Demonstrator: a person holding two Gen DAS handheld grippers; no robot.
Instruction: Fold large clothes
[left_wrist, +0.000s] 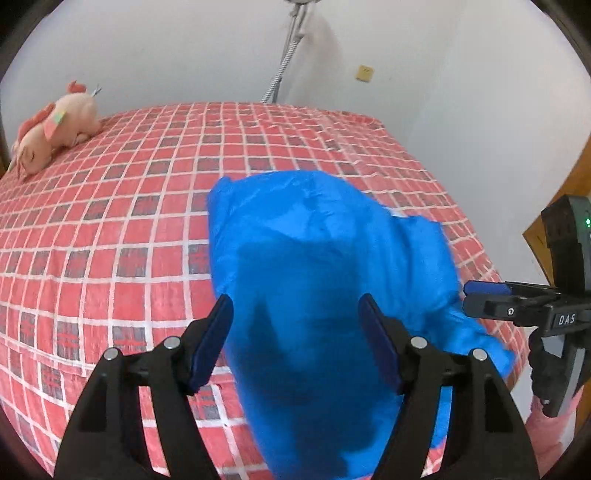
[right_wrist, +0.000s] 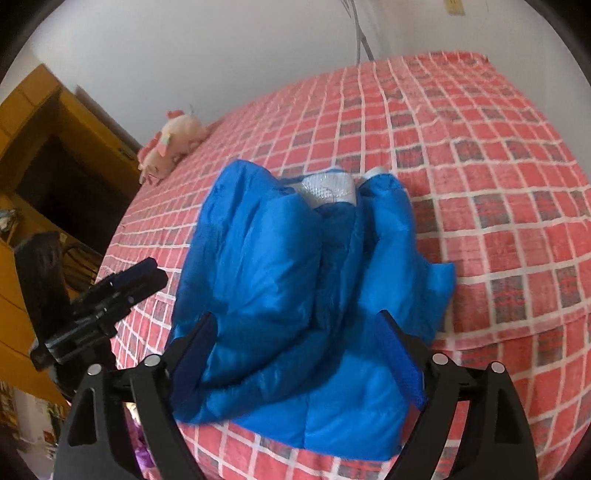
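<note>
Two tools spread wide, left tool (left_wrist: 295, 321), right tool (right_wrist: 297, 345), blue jacket (right_wrist: 295, 295) on red-checked bed (right_wrist: 498, 184), white walls (left_wrist: 184, 44)

Blue jacket (right_wrist: 295, 295) sits bunched up near the front edge of the bed (right_wrist: 517, 184) — it's the one real lump in the way. Right of the jacket the checked cover is bare and flat all the way back to the wall, so plenty of room there. Left of it there's open cover too, then the left gripper (right_wrist: 136, 280) hanging just beside the jacket. Far behind the jacket on the left, a plush toy (left_wrist: 55, 125) blocks that corner — well apart, though.
</note>
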